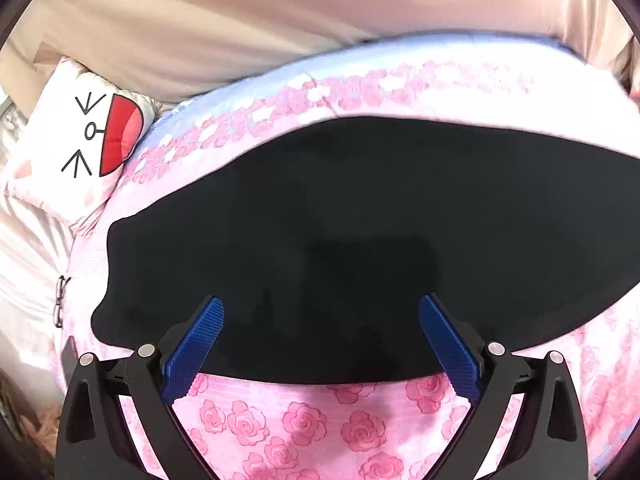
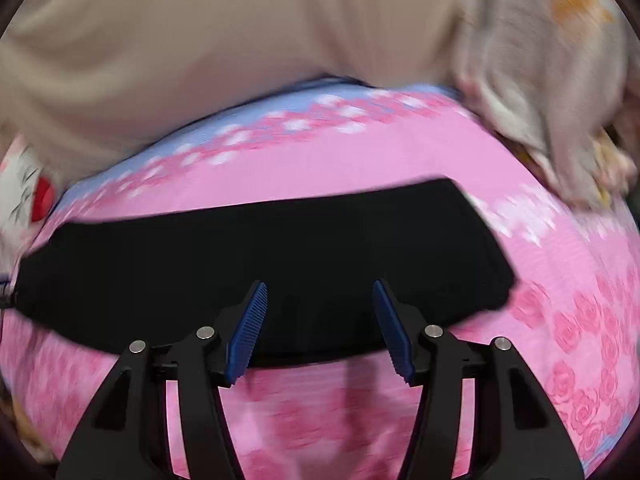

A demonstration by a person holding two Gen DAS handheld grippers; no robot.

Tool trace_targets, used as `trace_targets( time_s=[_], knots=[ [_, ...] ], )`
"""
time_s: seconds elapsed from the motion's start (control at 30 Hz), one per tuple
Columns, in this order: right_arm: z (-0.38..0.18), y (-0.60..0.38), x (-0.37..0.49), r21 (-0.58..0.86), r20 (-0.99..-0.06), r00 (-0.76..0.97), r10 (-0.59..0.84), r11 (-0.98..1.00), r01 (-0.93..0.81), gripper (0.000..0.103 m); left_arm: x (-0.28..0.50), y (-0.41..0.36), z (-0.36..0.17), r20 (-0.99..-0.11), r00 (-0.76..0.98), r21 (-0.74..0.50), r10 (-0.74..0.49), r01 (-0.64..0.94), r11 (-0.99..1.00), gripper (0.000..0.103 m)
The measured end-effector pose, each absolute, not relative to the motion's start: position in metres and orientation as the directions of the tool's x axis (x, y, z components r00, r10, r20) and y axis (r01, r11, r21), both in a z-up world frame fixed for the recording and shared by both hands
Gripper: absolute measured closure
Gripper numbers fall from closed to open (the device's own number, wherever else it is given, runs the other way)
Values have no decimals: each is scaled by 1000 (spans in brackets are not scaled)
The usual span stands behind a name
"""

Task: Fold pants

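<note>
The black pants [image 1: 360,232] lie flat as a long dark band on the pink rose-print bedspread [image 1: 304,424]. They also show in the right wrist view [image 2: 280,256], which is motion-blurred. My left gripper [image 1: 321,308] is open and empty, its blue pads over the near edge of the pants. My right gripper [image 2: 320,292] is open and empty, its pads also over the near edge of the pants, toward their right end. Whether either gripper touches the cloth cannot be told.
A white pillow with a red cartoon mouth [image 1: 84,140] lies at the left of the bed. Glasses [image 1: 60,300] lie by the bedspread's left edge. A beige curtain [image 1: 280,20] hangs behind. A grey floral blanket [image 2: 540,100] is heaped at the far right.
</note>
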State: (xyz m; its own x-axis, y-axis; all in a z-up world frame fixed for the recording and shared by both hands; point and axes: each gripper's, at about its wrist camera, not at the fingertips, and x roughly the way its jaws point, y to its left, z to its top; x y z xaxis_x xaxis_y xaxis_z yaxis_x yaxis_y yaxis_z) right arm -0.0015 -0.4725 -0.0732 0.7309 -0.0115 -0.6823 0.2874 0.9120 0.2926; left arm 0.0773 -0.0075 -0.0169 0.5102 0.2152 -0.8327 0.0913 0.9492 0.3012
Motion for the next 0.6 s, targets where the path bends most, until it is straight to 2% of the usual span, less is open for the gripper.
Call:
trace_targets(
  time_s=[0.07,0.17,0.37,0.4,0.43,0.5,0.57,0.6],
  knots=[
    [-79,-508,-18,362,-676,736,-35,855,372,49,79,-12,-18,-834,510,295,212,87,951,7],
    [-91,-543,-34,419,-686,726,-39,795,438,41,80,-28,-17,-845,519,228,131,129,965,7],
    [-101,-551,-19,495,-656,752,67,790,361,41,75,-89,-26,-839,538,238,81,229,944,7],
    [-105,-550,-8,472,-686,724,70,800,370,42,73,-97,-28,-841,536,235,70,245,941,7],
    [-104,-547,-6,444,-701,711,51,812,379,56,74,-100,-30,-843,533,235,67,254,938,7],
    [-94,-552,-12,452,-676,736,35,808,378,69,72,-105,-34,-847,526,243,72,263,934,7],
    [-94,-565,-21,441,-685,728,-23,783,439,69,70,-104,-37,-850,520,250,85,256,934,6],
    [-102,-575,-26,458,-703,710,-29,745,484,64,70,-102,-39,-854,512,248,88,253,935,6]
  ],
)
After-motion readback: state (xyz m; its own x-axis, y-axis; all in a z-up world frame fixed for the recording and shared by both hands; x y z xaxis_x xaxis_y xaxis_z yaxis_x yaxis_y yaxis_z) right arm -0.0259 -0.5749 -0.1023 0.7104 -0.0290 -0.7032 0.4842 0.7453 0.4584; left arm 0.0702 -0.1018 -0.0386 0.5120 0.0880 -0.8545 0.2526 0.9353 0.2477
